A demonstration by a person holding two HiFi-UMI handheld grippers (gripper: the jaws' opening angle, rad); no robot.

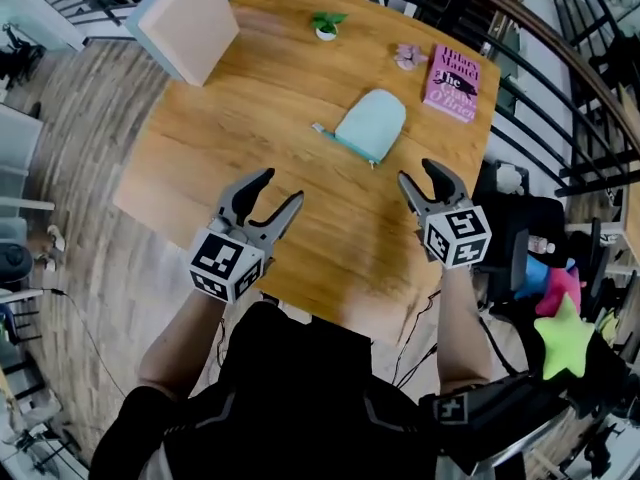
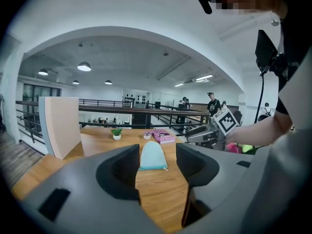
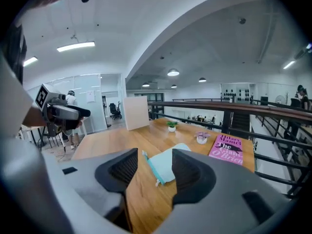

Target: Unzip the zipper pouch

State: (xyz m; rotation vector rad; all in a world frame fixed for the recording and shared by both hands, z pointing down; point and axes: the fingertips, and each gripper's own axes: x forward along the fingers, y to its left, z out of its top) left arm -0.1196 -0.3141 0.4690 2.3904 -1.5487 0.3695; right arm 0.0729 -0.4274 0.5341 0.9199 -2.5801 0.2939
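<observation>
A pale mint zipper pouch (image 1: 372,123) lies flat on the wooden table (image 1: 230,158), a little beyond both grippers. Its teal zipper edge faces the near left, and the zipper looks closed. My left gripper (image 1: 281,188) hovers over the table to the pouch's near left, jaws open and empty. My right gripper (image 1: 418,173) is just short of the pouch's near end, also open with nothing between its pads. The left gripper view frames the pouch (image 2: 152,156) between the left gripper's (image 2: 157,167) jaws, farther off. In the right gripper view the pouch (image 3: 165,165) lies ahead of the right gripper (image 3: 154,172).
A pink book (image 1: 453,82) lies at the far right of the table, with a small pink flower pot (image 1: 409,56) and a small green plant (image 1: 326,26) beside it. A beige board (image 1: 185,18) stands at the far left corner. A railing and a green star toy (image 1: 563,338) are to the right.
</observation>
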